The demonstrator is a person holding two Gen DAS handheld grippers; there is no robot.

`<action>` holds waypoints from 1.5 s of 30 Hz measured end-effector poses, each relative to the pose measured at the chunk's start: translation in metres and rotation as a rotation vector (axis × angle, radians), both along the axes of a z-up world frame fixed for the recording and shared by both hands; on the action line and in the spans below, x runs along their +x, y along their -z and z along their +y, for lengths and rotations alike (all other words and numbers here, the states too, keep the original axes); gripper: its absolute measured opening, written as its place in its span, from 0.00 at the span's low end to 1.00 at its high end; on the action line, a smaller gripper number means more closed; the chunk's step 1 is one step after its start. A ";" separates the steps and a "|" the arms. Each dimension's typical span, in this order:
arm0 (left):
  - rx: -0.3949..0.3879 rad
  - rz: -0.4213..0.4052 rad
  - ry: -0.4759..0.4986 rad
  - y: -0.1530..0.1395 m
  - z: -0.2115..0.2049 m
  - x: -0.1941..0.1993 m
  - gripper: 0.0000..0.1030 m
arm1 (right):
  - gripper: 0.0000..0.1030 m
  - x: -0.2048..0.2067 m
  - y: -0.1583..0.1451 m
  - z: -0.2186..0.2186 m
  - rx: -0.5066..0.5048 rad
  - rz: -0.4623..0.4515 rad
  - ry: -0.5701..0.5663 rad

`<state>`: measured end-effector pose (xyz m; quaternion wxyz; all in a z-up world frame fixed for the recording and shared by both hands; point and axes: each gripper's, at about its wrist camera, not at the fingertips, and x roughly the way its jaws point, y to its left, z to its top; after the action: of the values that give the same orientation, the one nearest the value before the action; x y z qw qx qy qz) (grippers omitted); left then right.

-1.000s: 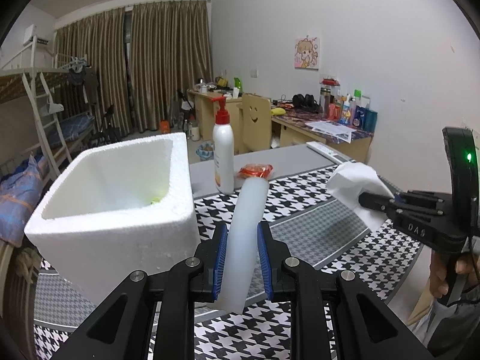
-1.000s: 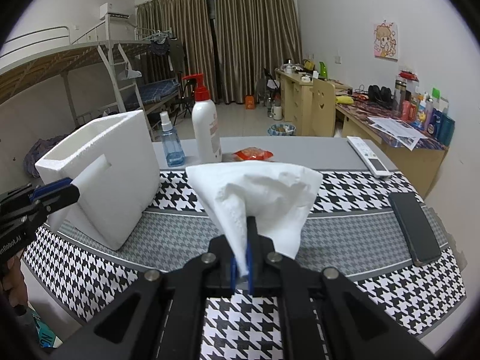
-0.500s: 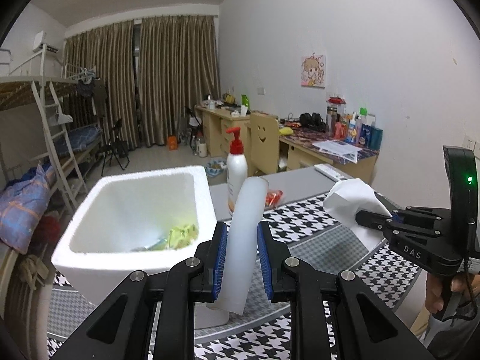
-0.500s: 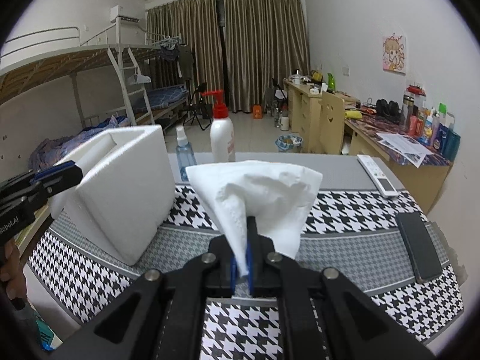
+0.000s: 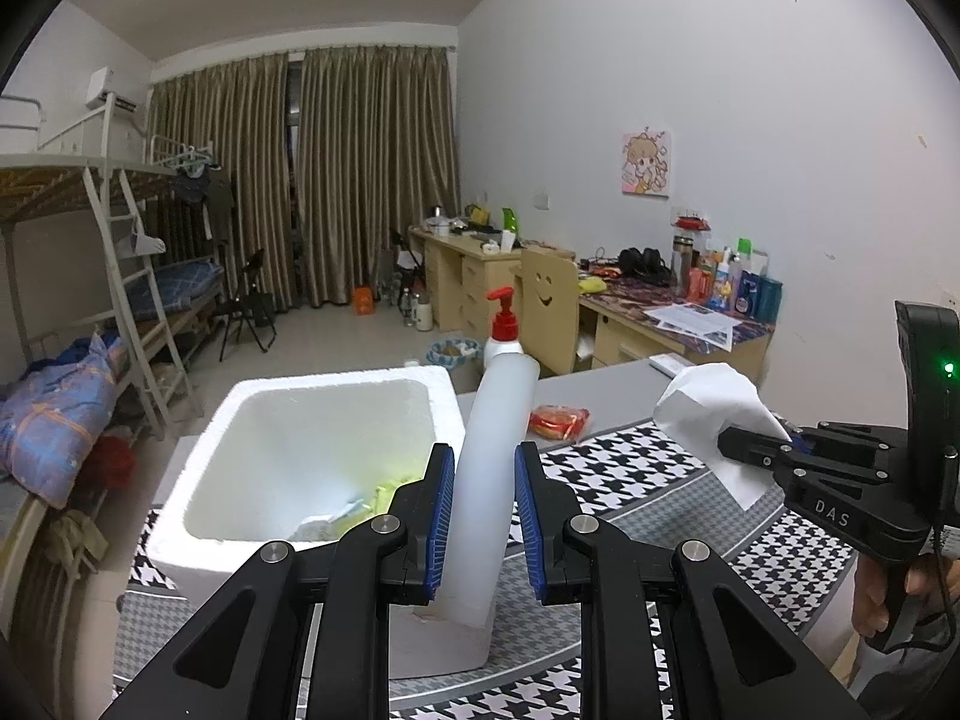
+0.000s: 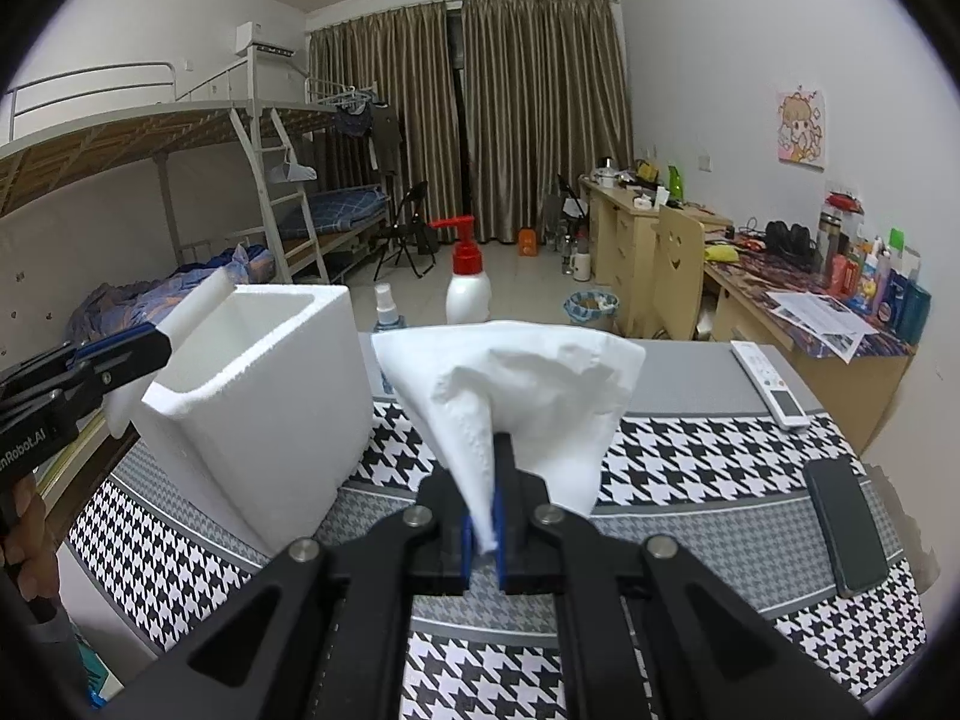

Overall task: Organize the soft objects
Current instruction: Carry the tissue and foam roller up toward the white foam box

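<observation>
The left tongs (image 5: 478,513) were clamped on a white foam strip (image 5: 489,480), blue pads pressing both its sides. The strip stood nearly upright, held above the counter (image 5: 636,492) at the near right corner of the foam box (image 5: 312,450). The open box stood on the houndstooth cloth; yellow-green and pale items lay at its bottom, too blurred to identify.

The right tongs (image 6: 483,531) were closed tight on a white tissue (image 6: 510,384), pinched at its lower point so that the sheet fanned out above the pads. The tissue was held clear of the counter, to the right of the box.

Behind the box stood a pump bottle (image 6: 467,288) and a spray bottle (image 6: 387,309). A red packet (image 5: 558,420), a remote (image 6: 771,384) and a phone (image 6: 843,525) lay on the counter.
</observation>
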<state>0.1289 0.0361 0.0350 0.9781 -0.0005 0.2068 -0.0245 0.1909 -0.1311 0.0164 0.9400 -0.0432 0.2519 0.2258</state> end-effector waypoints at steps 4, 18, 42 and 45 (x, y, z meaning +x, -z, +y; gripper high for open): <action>0.005 -0.010 -0.019 -0.002 0.004 -0.001 0.22 | 0.08 0.000 -0.004 0.007 0.005 -0.009 -0.020; 0.004 -0.024 -0.073 -0.009 0.012 -0.003 0.22 | 0.08 0.002 -0.011 0.026 0.037 -0.024 -0.091; -0.005 -0.056 -0.173 -0.016 0.047 -0.010 0.22 | 0.08 0.006 -0.022 0.073 0.035 -0.037 -0.200; -0.011 -0.055 -0.187 -0.015 0.052 -0.012 0.22 | 0.08 0.006 -0.024 0.077 0.036 -0.040 -0.211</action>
<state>0.1168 0.0885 0.0498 0.9814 -0.0246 0.1789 0.0658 0.1971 -0.0538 0.0406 0.9165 -0.0569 0.2230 0.3271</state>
